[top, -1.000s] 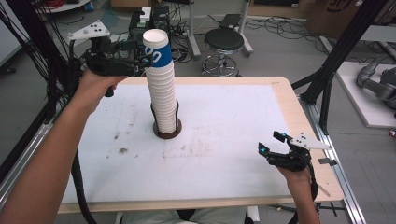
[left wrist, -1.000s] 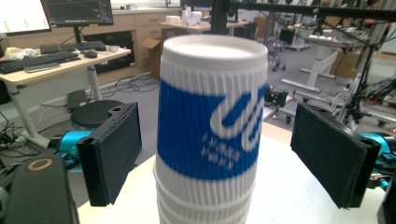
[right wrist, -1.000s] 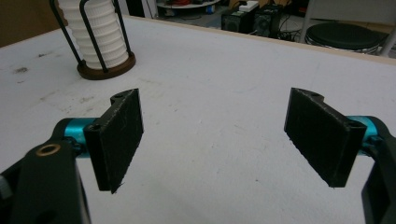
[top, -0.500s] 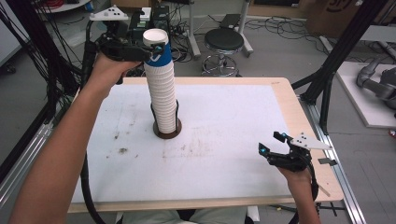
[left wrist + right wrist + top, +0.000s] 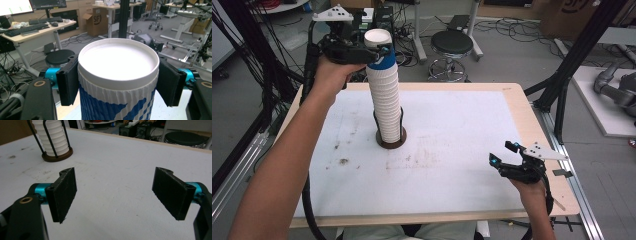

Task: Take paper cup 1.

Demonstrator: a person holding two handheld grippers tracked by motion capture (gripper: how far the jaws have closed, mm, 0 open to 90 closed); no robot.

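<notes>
Gripping the top cup (image 5: 117,75), your left claw (image 5: 379,52) has just closed, pads apparently touching; right claw (image 5: 120,192) stands wide over the desk (image 5: 452,150).

A tall stack of paper cups (image 5: 385,95) stands upright in a wire holder (image 5: 390,137) left of the middle of the table (image 5: 462,125). The left gripper (image 5: 374,50) is at the top cup (image 5: 117,75), one jaw on each side. The right gripper (image 5: 504,155) sits near the table's front right corner, well apart from the stack.

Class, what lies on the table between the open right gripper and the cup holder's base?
Nothing: bare white mat separates right gripper from holder base, per right gripper view.
</notes>
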